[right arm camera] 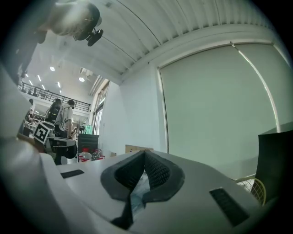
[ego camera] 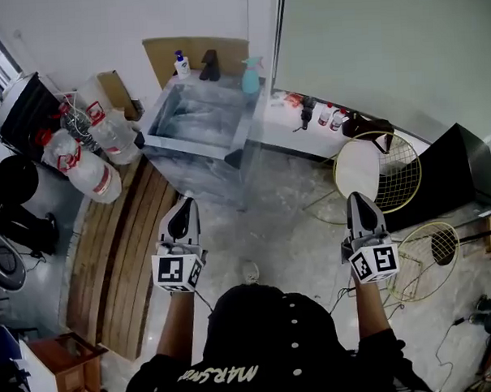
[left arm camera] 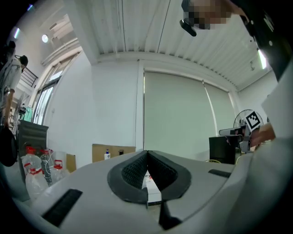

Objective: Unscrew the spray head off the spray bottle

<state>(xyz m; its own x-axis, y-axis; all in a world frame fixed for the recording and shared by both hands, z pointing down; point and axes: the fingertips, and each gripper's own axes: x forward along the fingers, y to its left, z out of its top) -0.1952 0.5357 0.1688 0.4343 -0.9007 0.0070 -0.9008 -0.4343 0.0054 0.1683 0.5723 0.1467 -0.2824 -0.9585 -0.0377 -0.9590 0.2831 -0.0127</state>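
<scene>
**Approach stage: both grippers clenched and empty, bottle well ahead on the table**

The person stands on the floor with the left gripper (ego camera: 184,205) and right gripper (ego camera: 358,199) held out level, side by side and well apart. Each gripper's own view shows its ribbed pads (left arm camera: 135,170) pressed together at the tips with nothing between them, so both are clenched on nothing. The spray bottle (ego camera: 250,82) stands upright at the far right corner of the table (ego camera: 196,143), near the wall and well away from both grippers. A small white bottle (ego camera: 181,66) and a dark thing (ego camera: 210,66) stand to its left along the same far edge.

By the look of it, the task proper has not begun; this is the reach toward the table. The next move seems to call for closing the gap, opening both sets of jaws, then taking the bottle body in one gripper and the spray head (ego camera: 252,63) in the other so that it can be turned.

Much is hard to read. The bottle is small in the head view, so its collar and trigger direction cannot be made out. Neither gripper view shows it clearly, since each gripper's own body blocks the lower field. The person's head covers the bottom of the head view.
</scene>
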